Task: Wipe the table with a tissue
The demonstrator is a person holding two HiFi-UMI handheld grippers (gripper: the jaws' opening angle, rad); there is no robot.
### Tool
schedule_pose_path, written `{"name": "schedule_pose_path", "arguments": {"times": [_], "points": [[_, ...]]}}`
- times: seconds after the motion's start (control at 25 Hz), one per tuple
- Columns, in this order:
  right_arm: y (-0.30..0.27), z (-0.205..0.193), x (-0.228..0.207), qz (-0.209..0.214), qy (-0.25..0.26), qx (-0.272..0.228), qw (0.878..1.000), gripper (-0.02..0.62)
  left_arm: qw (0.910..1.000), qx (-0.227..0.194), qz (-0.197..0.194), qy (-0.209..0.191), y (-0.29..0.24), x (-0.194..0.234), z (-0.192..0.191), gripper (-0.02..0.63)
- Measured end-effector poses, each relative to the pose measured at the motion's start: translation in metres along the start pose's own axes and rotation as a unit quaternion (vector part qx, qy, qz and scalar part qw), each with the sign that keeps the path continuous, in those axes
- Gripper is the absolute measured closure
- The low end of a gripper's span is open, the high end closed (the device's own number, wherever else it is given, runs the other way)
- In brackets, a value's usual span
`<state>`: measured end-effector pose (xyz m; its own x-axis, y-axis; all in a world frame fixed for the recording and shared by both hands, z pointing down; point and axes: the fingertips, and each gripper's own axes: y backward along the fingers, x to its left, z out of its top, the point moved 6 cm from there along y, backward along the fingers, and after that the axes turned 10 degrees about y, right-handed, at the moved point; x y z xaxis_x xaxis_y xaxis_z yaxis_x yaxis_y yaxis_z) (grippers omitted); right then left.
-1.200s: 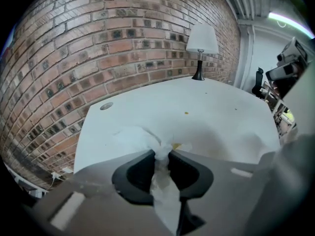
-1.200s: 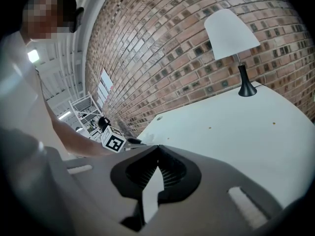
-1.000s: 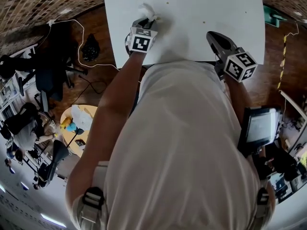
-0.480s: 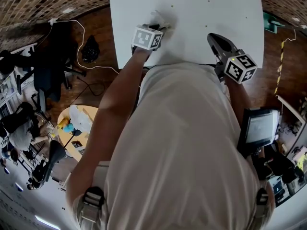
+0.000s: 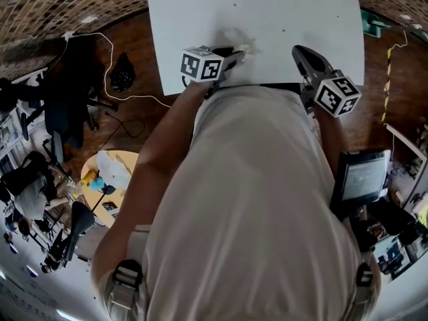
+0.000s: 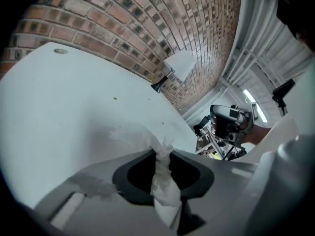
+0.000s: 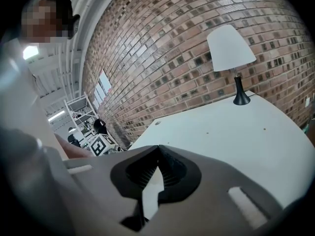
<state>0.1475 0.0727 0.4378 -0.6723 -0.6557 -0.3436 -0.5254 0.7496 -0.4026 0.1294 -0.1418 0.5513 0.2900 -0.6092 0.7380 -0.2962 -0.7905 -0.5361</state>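
A white tissue (image 5: 235,39) lies crumpled on the white table (image 5: 301,5) near its front edge. My left gripper (image 5: 238,53) points to the right and is shut on it. In the left gripper view a twisted strand of the tissue (image 6: 162,181) is pinched between the jaws, and its loose end trails on the table (image 6: 59,97). The jaws have just been easing open a little, with the tissue still pinched. My right gripper (image 5: 302,53) hovers over the table's near right part, apart from the tissue. Its tips (image 7: 158,146) meet with nothing between them.
A white-shaded lamp (image 7: 231,58) stands at the table's far edge by the brick wall. Small dark specks dot the tabletop (image 7: 236,127). Left of the table, a cable and a black bag (image 5: 124,69) lie on the wooden floor. A screen device (image 5: 364,176) sits at the right.
My left gripper has come back toward the table's near edge and swung round to point right, dragging the tissue along. The right gripper has stayed put.
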Motion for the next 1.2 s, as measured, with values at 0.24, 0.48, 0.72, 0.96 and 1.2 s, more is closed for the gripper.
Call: {"name": "schedule_pose_path", "arguments": {"times": [0.24,0.48,0.72,0.96,1.2], "points": [[0.011,-0.005,0.004,-0.012,-0.007,-0.001,1.000,0.588,0.9984,0.007,-0.056,0.001,-0.012,-0.027,-0.012,0.522],[0.018,-0.011,-0.003,-0.006,-0.018,-0.002,1.000,0.588,0.9987,0.003,-0.050,-0.008,-0.015,-0.035,-0.012,0.522],[0.016,-0.008,-0.019,0.012,-0.034,-0.012,0.999,0.588,0.9971,-0.069,0.025,0.019,0.006,-0.014,-0.001,0.520],[0.023,-0.002,-0.040,0.026,-0.035,-0.008,0.999,0.588,0.9665,-0.168,0.178,0.077,0.057,0.042,0.023,0.518],[0.039,0.004,-0.066,0.021,-0.041,0.001,0.999,0.589,0.9602,-0.133,0.239,0.058,0.042,0.058,0.036,0.518]]}}
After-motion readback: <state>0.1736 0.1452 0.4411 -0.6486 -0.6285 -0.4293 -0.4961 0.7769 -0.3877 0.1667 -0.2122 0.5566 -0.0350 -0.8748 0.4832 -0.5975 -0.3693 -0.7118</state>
